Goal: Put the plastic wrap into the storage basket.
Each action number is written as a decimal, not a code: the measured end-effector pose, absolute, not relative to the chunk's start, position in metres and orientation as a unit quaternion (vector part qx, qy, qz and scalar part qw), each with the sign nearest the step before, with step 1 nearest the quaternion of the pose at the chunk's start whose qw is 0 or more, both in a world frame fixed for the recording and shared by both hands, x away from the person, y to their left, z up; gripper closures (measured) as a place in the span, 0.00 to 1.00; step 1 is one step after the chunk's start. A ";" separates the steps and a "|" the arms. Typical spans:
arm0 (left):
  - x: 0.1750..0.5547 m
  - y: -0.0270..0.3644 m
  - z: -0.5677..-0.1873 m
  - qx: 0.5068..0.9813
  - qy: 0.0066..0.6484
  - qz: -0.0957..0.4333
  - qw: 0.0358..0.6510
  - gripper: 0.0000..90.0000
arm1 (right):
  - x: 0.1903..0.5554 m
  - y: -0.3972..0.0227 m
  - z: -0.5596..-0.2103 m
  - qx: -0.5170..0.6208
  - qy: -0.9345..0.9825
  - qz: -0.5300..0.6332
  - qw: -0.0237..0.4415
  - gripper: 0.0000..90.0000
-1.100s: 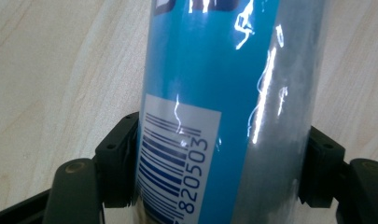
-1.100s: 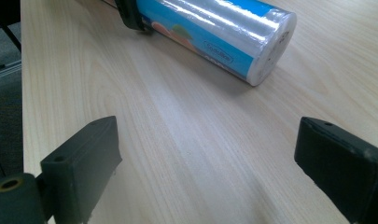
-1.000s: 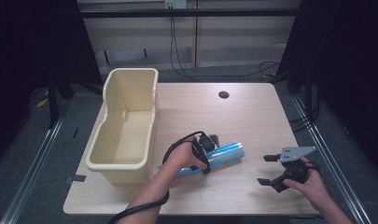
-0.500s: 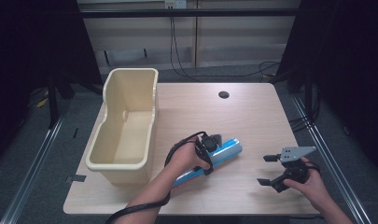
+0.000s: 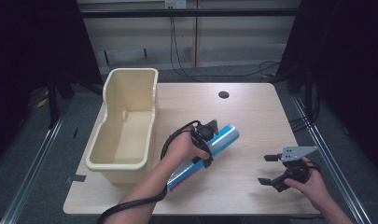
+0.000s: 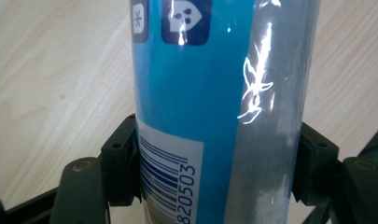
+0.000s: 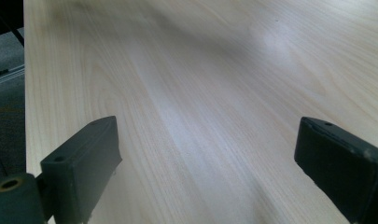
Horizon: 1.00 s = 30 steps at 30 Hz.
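The left tongs [image 5: 206,145] are clamped on the one blue tube [image 5: 224,137], a black jaw pressed against each side of it in the left gripper view, just above its barcode label; the jaws have just been closing on it. The tube [image 6: 210,84] lies slanted in the grip, one end reaching past the tongs toward the far side of the desk [image 5: 252,112], the other end running back under the person's forearm. The right tongs [image 5: 269,169] are wide open with nothing between the jaws, low over bare wood, well apart from the tube. One cream bin [image 5: 130,79] stands beside the left tongs, on their outer side.
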State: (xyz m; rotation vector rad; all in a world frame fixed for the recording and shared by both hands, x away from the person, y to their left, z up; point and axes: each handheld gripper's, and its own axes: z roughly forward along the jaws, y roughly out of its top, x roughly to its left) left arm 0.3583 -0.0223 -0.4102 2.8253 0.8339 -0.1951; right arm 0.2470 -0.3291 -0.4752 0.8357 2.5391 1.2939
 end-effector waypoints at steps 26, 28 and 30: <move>0.368 0.013 -0.329 0.930 0.346 -0.068 0.103 0.36 | 0.247 -0.330 -0.473 0.278 0.846 0.446 0.086 0.07; 0.368 0.016 -0.322 0.929 0.349 -0.067 0.104 0.36 | 0.247 -0.329 -0.473 0.279 0.846 0.446 0.084 0.07; 0.369 0.017 -0.320 0.928 0.351 -0.065 0.106 0.36 | 0.247 -0.330 -0.473 0.280 0.846 0.445 0.083 0.07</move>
